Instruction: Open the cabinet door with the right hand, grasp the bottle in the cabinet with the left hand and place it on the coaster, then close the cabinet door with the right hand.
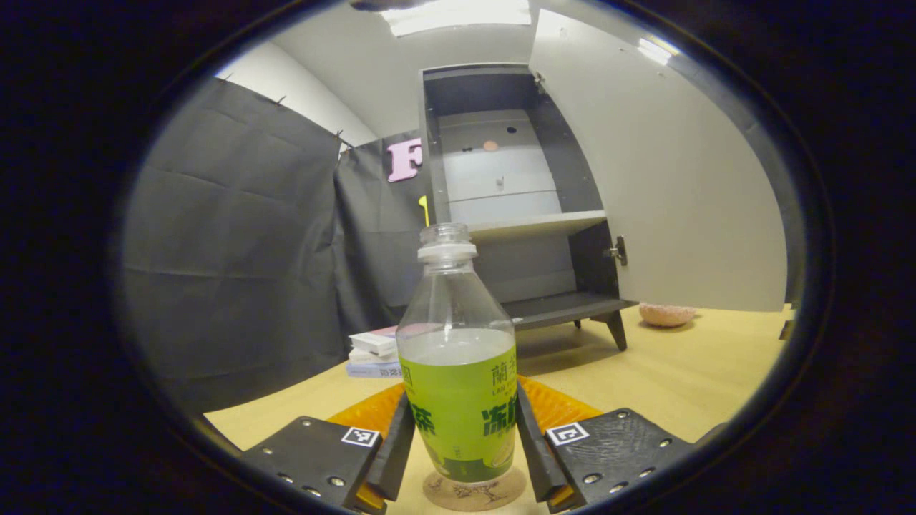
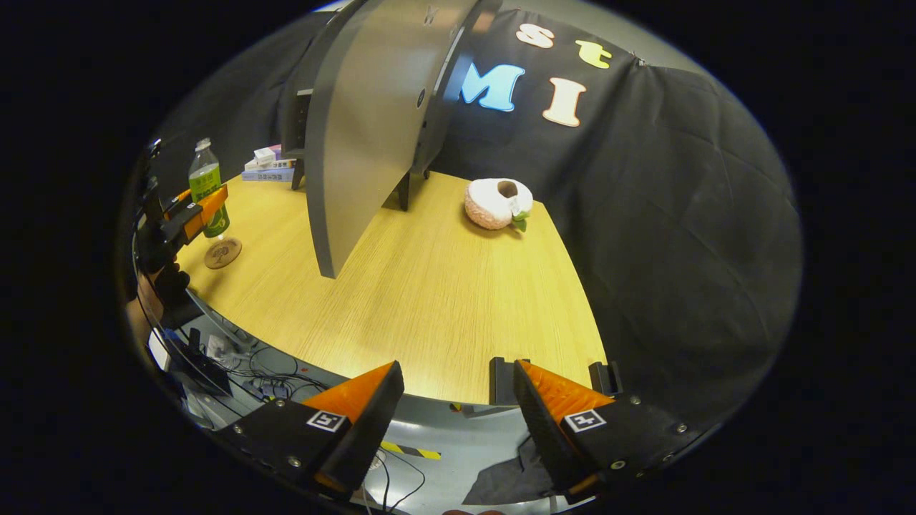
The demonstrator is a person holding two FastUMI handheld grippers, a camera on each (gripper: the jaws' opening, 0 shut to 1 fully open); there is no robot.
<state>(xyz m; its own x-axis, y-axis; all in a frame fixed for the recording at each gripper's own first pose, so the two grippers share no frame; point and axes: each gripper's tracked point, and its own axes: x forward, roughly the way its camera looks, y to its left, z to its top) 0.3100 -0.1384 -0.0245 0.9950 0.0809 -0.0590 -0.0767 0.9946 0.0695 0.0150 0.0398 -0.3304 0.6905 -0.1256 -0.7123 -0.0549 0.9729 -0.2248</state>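
Holding the bottle [image 1: 458, 357] between both fingers, your left hand-held gripper [image 1: 464, 443] has it clasped low on the green label, upright, directly over the round coaster [image 1: 474, 492] on the desk [image 1: 680, 372]. In the left gripper view the bottle's base looks to be at the coaster or just above it; whether it touches cannot be told. In the right gripper view the bottle [image 2: 206, 187] appears at the far left of the desk [image 2: 429, 286], with the coaster [image 2: 222, 252] seeming slightly nearer than its base, so it may not be centred or down yet. To finish this step well, keep the bottle vertical, lower it straight until it rests flat within the coaster's rim, then spread the fingers evenly so neither side nudges it, and draw back along the line of the fingers, not sideways. The liquid sits about halfway up, so a tilt could tip it. Your right hand-held gripper [image 2: 451, 422] hangs with its fingers spread and nothing between them, past the near edge of the desk. The cabinet door [image 2: 372, 121] stands wide open, well apart from it, and waits to be closed. The cabinet [image 1: 515, 200] stands at the far side of the desk with bare shelves.
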